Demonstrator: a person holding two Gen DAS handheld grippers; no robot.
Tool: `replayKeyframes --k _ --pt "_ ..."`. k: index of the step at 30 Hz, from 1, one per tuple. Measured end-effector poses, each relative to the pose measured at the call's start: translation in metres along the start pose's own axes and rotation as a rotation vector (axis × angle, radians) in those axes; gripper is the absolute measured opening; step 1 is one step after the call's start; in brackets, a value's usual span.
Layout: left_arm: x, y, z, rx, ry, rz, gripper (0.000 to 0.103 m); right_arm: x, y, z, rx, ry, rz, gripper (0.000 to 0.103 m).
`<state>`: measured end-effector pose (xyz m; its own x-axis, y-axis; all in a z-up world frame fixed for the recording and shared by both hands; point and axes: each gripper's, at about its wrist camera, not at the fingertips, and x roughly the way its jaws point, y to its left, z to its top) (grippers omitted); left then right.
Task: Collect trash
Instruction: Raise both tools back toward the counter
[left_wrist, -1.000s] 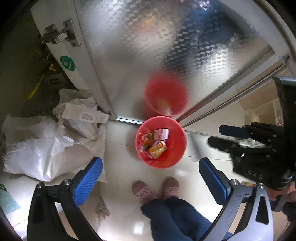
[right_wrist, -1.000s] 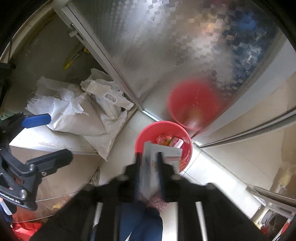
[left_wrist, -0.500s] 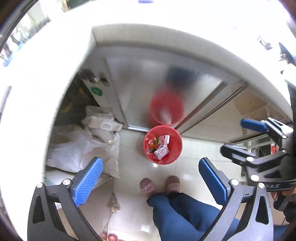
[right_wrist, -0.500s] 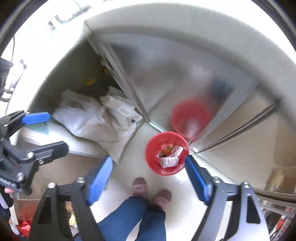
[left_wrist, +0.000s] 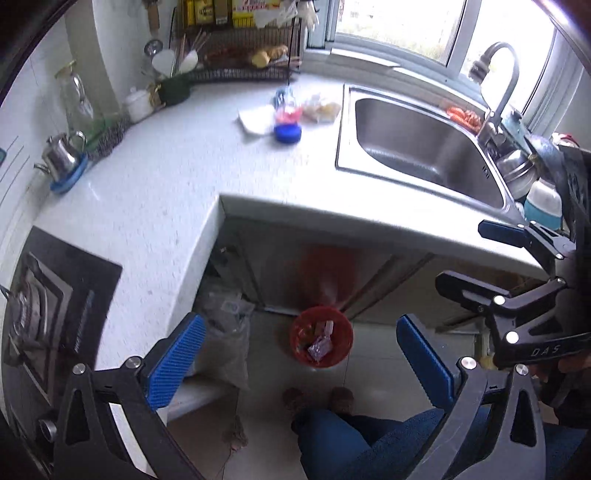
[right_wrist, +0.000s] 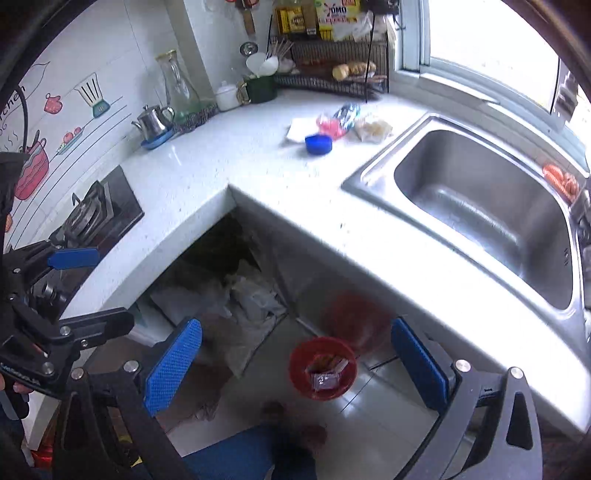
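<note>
A red trash bin (left_wrist: 320, 340) stands on the floor below the counter, with several wrappers inside; it also shows in the right wrist view (right_wrist: 323, 369). Both grippers hang high above it. My left gripper (left_wrist: 300, 361) is open and empty. My right gripper (right_wrist: 295, 363) is open and empty. Loose trash lies on the white counter by the sink: a blue cap (left_wrist: 287, 132), a pink wrapper (left_wrist: 286, 115), a white paper (left_wrist: 255, 120) and a clear bag (left_wrist: 320, 108). The same pile shows in the right wrist view (right_wrist: 332, 129).
A steel sink (left_wrist: 424, 147) with a tap (left_wrist: 498, 88) is at the right. A gas stove (left_wrist: 40, 306) is at the left. A kettle (right_wrist: 153, 122), jars and a dish rack (right_wrist: 332, 74) line the back wall. White sacks (right_wrist: 236, 299) lie under the counter. The person's legs (left_wrist: 351, 435) are below.
Both grippers rose from just above the bin to above the counter. The right gripper held a wrapper one second ago and has let it go; it lies in the bin.
</note>
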<state>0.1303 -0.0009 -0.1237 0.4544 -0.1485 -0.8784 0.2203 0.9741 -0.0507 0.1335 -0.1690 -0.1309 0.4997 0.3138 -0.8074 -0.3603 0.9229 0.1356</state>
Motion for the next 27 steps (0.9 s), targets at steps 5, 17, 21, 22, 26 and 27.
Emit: replayKeyframes --k 5,17,21,22,26,27 --pt "-0.012 0.008 0.044 -0.009 -0.054 0.005 0.103 -0.006 -0.006 0.025 0.001 -0.037 0.001 0.103" --pt "0.037 0.064 0.156 0.028 -0.057 -0.023 0.103 0.035 -0.029 0.113 0.031 -0.054 -0.036 0.103" --pt "0.068 0.08 0.187 0.068 0.001 -0.053 0.103 0.065 -0.034 0.141 0.057 -0.03 -0.038 0.102" --pt "0.075 0.084 0.194 0.079 0.014 -0.063 0.103 0.072 -0.035 0.146 0.064 -0.024 -0.04 0.102" --pt "0.106 0.105 0.22 0.103 0.063 -0.088 0.103 0.103 -0.036 0.169 0.101 0.011 -0.051 0.103" --pt "0.111 0.111 0.226 0.105 0.072 -0.094 0.103 0.11 -0.037 0.175 0.107 0.021 -0.053 0.103"
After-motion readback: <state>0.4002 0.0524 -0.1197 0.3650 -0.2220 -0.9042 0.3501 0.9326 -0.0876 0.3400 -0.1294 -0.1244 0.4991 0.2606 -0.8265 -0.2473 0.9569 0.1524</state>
